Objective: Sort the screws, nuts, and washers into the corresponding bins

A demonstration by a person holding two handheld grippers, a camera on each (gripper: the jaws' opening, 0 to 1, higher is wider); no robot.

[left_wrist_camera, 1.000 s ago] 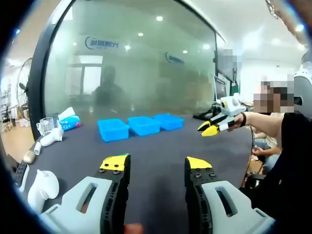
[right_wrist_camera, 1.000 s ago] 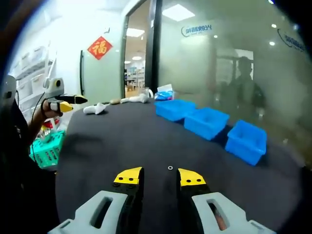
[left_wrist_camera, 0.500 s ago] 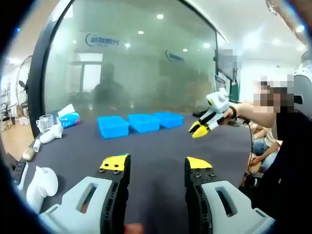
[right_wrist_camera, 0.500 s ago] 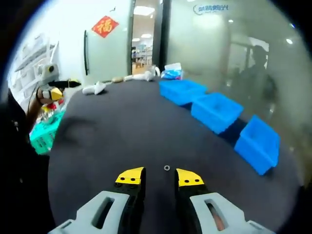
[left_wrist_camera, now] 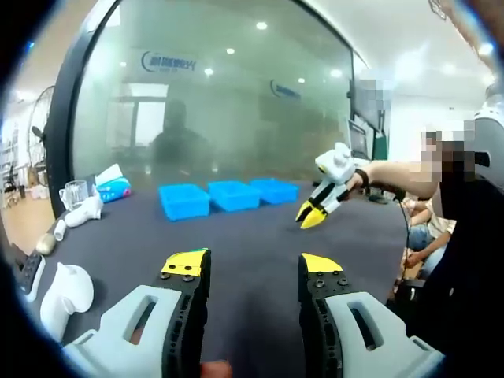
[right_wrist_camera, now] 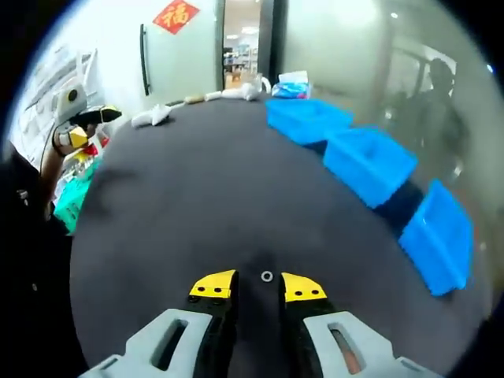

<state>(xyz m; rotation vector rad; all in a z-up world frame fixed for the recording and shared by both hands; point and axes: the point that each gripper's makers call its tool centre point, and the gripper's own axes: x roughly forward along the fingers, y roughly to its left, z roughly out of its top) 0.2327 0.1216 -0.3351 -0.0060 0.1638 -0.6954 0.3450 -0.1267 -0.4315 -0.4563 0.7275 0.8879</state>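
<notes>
Now hovering right over the washer (right_wrist_camera: 267,276), lying flat, no long axis; right gripper (right_wrist_camera: 258,287) jaws parted, empty, closer than before. Left gripper (left_wrist_camera: 253,266) spread, empty.

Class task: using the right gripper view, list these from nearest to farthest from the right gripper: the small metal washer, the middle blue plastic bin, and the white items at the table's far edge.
1. Small metal washer, on the dark tabletop just ahead of the right gripper.
2. Middle blue plastic bin, right of centre.
3. White items at the table's far edge, upper left.
</notes>
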